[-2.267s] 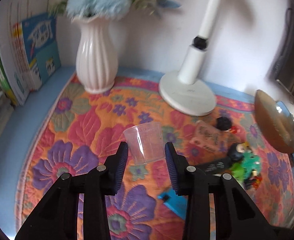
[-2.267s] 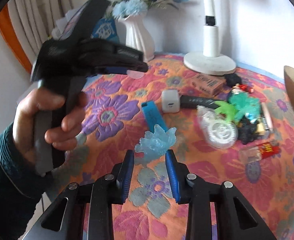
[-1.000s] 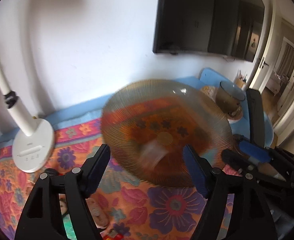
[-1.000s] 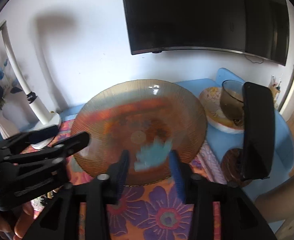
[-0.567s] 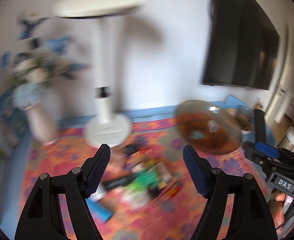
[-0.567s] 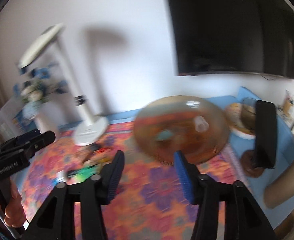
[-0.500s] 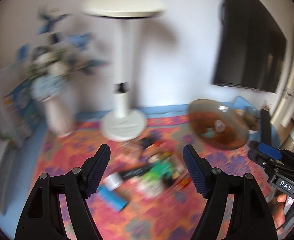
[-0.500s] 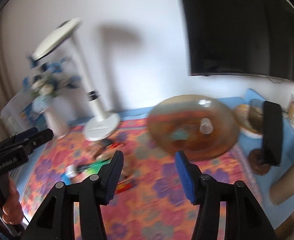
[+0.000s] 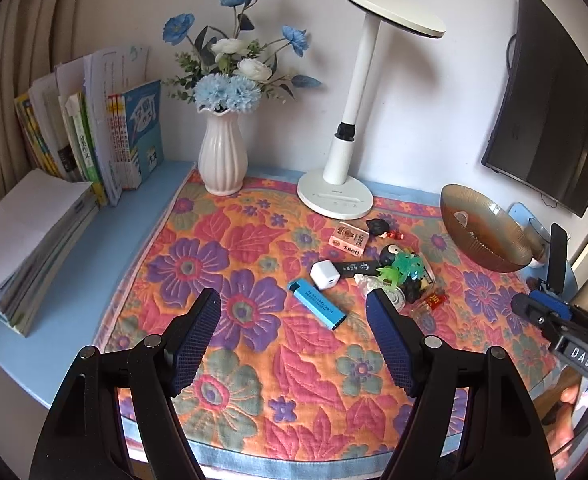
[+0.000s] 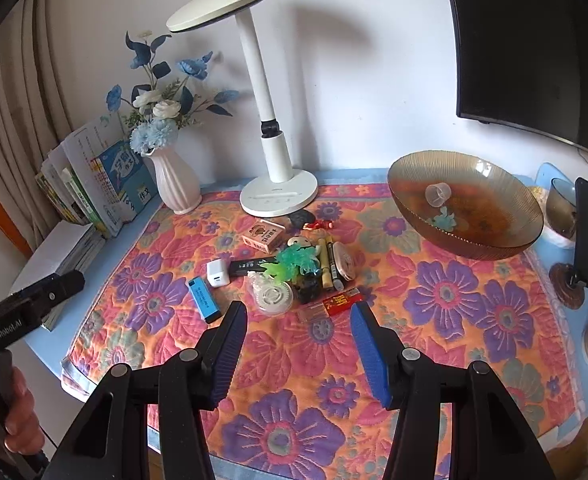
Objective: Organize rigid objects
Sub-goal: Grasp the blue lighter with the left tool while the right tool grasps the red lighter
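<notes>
"DAS" stands on the right gripper (image 9: 582, 356); "GenRobot.AI" on the left gripper (image 10: 5, 330), left of the lamp (image 10: 277, 196).

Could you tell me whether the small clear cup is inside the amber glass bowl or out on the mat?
Inside: the clear cup lies tipped on the amber bowl's floor.

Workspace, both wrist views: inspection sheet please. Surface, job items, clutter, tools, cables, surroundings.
Surface: floral quilted mat on a blue tabletop.
Job's things: amber glass bowl at the mat's right edge holds a clear cup and a pale blue toy. Left on the mat: blue lighter, white charger cube, pink box, green toy, tape dispenser.
Clutter: small items heaped mid-mat, overlapping.
Grippers: left tool and right tool open, empty, above the mat.
Cables: nothing seen on the mat.
Surroundings: vase, desk lamp, books, wall screen.
</notes>
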The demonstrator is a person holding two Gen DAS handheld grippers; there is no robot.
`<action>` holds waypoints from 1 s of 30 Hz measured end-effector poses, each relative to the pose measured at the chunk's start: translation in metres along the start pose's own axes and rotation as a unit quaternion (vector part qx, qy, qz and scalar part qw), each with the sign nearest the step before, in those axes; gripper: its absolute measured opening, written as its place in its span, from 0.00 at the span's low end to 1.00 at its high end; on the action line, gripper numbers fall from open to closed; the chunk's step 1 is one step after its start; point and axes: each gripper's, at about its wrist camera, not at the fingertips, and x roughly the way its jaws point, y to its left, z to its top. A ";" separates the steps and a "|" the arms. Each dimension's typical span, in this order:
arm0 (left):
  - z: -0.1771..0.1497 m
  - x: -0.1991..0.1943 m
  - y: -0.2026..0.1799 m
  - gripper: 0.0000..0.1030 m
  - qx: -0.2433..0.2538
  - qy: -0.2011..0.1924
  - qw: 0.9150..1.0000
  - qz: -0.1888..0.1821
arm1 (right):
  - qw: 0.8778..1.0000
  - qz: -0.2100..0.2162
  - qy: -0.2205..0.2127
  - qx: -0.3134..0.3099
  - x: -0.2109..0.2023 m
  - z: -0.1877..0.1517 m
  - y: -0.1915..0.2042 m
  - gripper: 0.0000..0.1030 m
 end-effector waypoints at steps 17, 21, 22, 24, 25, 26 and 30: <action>-0.026 0.156 -0.034 0.82 -0.012 0.103 0.994 0.033 | 0.983 -0.039 0.102 0.150 0.110 -0.023 -0.062 0.51; -0.033 0.176 -0.038 0.82 0.002 0.114 0.992 0.047 | 0.983 -0.050 0.116 0.134 0.140 -0.021 -0.041 0.51; -0.034 0.179 -0.039 0.82 0.006 0.114 0.992 0.053 | 0.982 -0.062 0.114 0.136 0.148 -0.020 -0.036 0.51; -0.037 0.183 -0.040 0.82 0.012 0.113 0.992 0.062 | 0.980 -0.084 0.114 0.138 0.160 -0.018 -0.032 0.51; -0.038 0.186 -0.041 0.81 0.015 0.116 0.991 0.065 | 0.979 -0.098 0.114 0.136 0.166 -0.017 -0.030 0.52; -0.037 0.187 -0.042 0.81 0.018 0.120 0.990 0.067 | 0.980 -0.106 0.108 0.133 0.169 -0.017 -0.028 0.53; -0.037 0.188 -0.046 0.76 0.028 0.122 0.990 0.066 | 0.978 -0.145 0.095 0.113 0.176 -0.018 -0.021 0.54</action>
